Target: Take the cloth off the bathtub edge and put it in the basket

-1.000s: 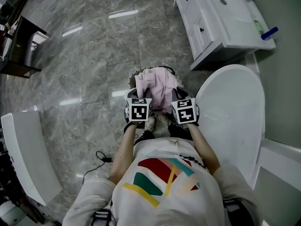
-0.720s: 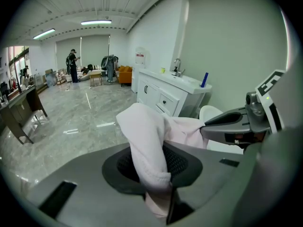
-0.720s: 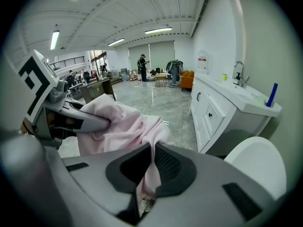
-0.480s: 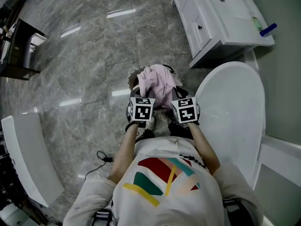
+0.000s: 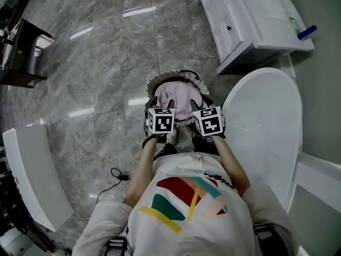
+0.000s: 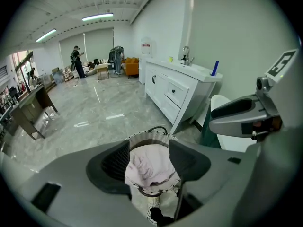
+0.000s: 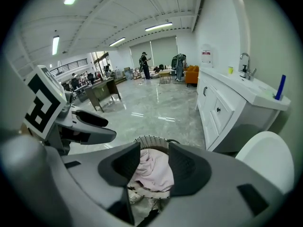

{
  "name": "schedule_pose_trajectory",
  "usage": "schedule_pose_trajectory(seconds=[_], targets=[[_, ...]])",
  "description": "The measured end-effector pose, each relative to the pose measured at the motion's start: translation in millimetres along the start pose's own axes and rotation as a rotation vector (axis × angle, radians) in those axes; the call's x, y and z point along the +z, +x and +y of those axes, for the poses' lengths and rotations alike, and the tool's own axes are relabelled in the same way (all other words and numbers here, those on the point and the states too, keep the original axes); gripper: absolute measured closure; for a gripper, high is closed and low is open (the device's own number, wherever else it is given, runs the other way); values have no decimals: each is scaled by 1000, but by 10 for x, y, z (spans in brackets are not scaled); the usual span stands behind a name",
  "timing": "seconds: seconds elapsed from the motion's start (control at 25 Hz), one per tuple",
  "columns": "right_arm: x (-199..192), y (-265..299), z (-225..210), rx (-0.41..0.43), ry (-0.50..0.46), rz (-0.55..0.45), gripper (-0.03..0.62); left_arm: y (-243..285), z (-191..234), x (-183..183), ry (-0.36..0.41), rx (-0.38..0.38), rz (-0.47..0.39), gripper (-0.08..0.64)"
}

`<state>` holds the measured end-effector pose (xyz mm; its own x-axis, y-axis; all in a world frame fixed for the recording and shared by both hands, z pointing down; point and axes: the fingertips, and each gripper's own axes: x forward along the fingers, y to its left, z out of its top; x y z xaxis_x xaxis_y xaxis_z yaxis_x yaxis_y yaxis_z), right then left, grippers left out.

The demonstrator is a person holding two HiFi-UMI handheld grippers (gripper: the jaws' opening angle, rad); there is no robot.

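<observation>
The pink cloth (image 5: 178,96) lies crumpled inside the round wire basket (image 5: 160,80) on the grey marble floor, just in front of the person's feet. My left gripper (image 5: 161,112) and right gripper (image 5: 205,113) hover side by side over the basket's near rim. Both have just been opening. In the left gripper view the cloth (image 6: 149,167) shows through the gap of my left gripper (image 6: 149,159), below its pads and loose. In the right gripper view the cloth (image 7: 154,172) sits the same way beneath my right gripper (image 7: 154,165), with the basket rim (image 7: 151,139) behind it.
The white bathtub (image 5: 264,132) curves close on the right. A white vanity cabinet (image 5: 240,28) stands beyond it, with a blue object (image 5: 305,33) on top. A white panel (image 5: 32,175) lies at the left, a dark table (image 5: 21,52) at the far left, a black cable (image 5: 114,176) on the floor.
The cloth, heaped high between the two grippers before, has dropped down into the basket. Both grippers' jaws have opened, and the left gripper has sunk a little.
</observation>
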<state>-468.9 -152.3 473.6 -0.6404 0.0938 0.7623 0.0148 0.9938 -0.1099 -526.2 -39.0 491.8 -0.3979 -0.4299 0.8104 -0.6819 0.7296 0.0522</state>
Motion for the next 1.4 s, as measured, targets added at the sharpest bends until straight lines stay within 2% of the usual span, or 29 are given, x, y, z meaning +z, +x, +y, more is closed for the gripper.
schedule_pose_trajectory(seconds=[0.28, 0.4, 0.52, 0.64, 0.8, 0.88, 0.96, 1.16, 1.32, 1.4], targets=[[44, -9, -10, -15, 10, -16, 414, -52, 12, 0, -18, -5, -11, 316], [64, -26, -17, -26, 8, -23, 414, -119, 22, 113, -35, -12, -45, 316], [281, -129, -78, -61, -12, -81, 416, -292, 35, 393, -78, -45, -135, 318], [676, -354, -153, -114, -57, -190, 439, -497, 40, 726, -119, -85, -222, 322], [1249, -692, -180, -108, -15, -358, 500, -878, 51, 1220, -170, -123, -369, 419], [1494, -868, -173, -98, 7, -436, 528, -1106, 79, 1432, -153, -88, -448, 508], [1706, -1075, -135, -97, 13, -507, 548, -1333, 100, 1591, -125, -52, -514, 539], [2052, -1563, 56, -100, -19, -626, 578, -1902, 187, 1833, -114, 11, -656, 541], [2159, -1804, 190, -99, -62, -691, 578, -2290, 255, 1938, -84, 83, -748, 541], [2159, -1812, 221, -110, -93, -699, 578, -2394, 276, 1947, -94, 110, -775, 541]])
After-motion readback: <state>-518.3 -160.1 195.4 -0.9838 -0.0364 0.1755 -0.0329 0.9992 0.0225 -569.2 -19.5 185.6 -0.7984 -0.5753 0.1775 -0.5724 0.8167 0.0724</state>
